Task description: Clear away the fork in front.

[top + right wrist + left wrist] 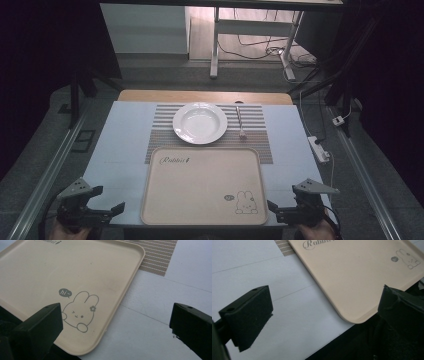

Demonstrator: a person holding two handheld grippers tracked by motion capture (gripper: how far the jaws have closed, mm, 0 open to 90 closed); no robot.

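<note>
A beige tray [200, 180] with a rabbit drawing lies empty at the table's near edge. Behind it a white plate [200, 122] rests on a striped placemat [257, 135], with a small utensil [240, 122] to its right. My left gripper [107, 200] is at the tray's near left corner, open and holding nothing. My right gripper [276, 211] is at the near right corner, also open. In the left gripper view the left gripper [325, 302] straddles the tray [352, 272] corner. In the right gripper view the right gripper [116, 320] spans the tray [50, 270] corner by the rabbit.
A white cover [120, 145] spreads over the table, with bare strips on both sides of the tray. A power strip [318, 148] and cables lie on the floor at the right. Desk legs [215, 45] stand beyond the far edge.
</note>
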